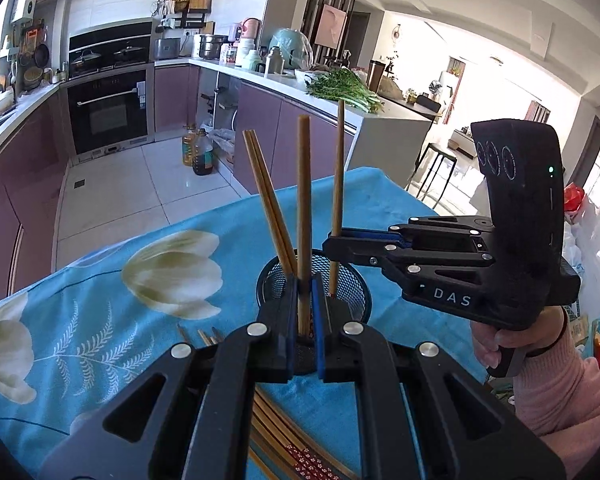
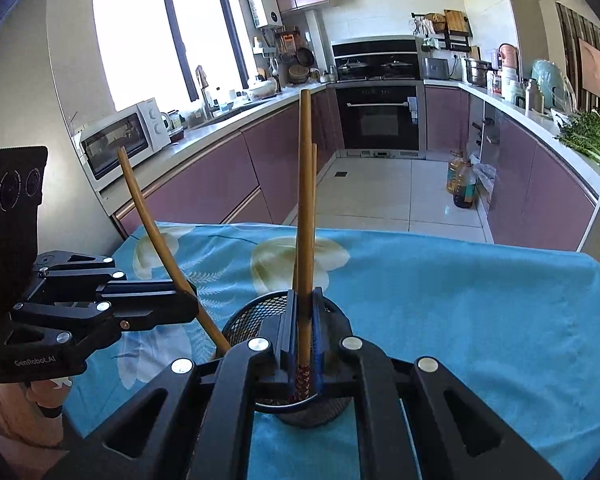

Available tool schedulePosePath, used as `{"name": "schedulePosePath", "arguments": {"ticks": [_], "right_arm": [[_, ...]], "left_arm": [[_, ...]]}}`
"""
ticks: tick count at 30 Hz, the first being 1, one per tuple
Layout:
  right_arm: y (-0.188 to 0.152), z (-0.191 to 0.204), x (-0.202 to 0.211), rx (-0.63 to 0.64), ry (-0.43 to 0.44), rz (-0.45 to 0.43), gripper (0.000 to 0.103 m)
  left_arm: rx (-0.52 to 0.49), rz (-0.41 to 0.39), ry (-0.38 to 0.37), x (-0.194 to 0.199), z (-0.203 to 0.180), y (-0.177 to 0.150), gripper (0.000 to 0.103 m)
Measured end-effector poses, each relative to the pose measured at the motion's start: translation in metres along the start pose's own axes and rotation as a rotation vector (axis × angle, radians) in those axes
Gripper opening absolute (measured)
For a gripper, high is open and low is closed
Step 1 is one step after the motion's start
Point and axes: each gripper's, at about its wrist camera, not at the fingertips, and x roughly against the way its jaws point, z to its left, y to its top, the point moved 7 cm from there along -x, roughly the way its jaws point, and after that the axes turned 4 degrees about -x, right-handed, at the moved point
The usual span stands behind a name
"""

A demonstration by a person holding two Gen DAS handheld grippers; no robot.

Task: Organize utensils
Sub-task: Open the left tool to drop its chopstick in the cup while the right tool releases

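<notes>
A black mesh cup [image 1: 350,280] stands on the blue flowered tablecloth [image 1: 140,248]. My left gripper [image 1: 305,300] is shut on a wooden chopstick [image 1: 303,200], held upright with its lower end in the cup. My right gripper [image 1: 334,238] comes in from the right, shut on another chopstick [image 1: 337,176] that also stands in the cup. Two more chopsticks [image 1: 266,196] lean in the cup. In the right wrist view the right gripper [image 2: 304,320] holds its chopstick [image 2: 305,208] over the cup [image 2: 252,316], and the left gripper [image 2: 188,300] holds its own chopstick [image 2: 152,224].
Several loose chopsticks [image 1: 276,432] lie on the cloth under my left gripper. Beyond the table's far edge is the tiled kitchen floor [image 2: 380,192], with purple cabinets [image 2: 204,184], an oven [image 2: 380,116] and oil bottles [image 2: 462,180].
</notes>
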Motion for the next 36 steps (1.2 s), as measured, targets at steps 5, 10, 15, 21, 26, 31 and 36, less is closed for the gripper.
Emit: {"name": "schedulePosePath", "arguments": {"ticks": [5,10,15,21,26,31,36], "right_arm": [[-0.001,-0.003,-0.008,-0.024,0.001,0.012,0.006],[0.001,-0.003,-0.010,-0.039,-0.005,0.000,0.007],[0.000,-0.001,-0.003,-0.035,-0.009,-0.027,0.009],[-0.002,0.010,0.014,-0.003,0.017,-0.071,0.013],[-0.012,0.028,0.033,0.052,0.067,-0.095,0.021],[-0.034,0.053,0.041,0.106,0.129,-0.072,0.028],[-0.064,0.070,0.026,0.124,0.144,0.000,0.030]], "left_arm": [[0.029,0.012,0.003,-0.011,0.008,0.005,0.008],[0.055,0.013,0.001,-0.018,0.012,0.010,0.008],[0.078,-0.014,0.027,-0.013,0.015,0.006,0.009],[0.077,-0.116,0.085,0.021,0.016,0.001,0.015],[0.058,-0.216,0.147,0.058,0.015,-0.011,0.025],[0.044,-0.213,0.186,0.077,0.016,-0.040,0.034],[0.075,-0.110,0.200,0.065,0.024,-0.082,0.035]]}}
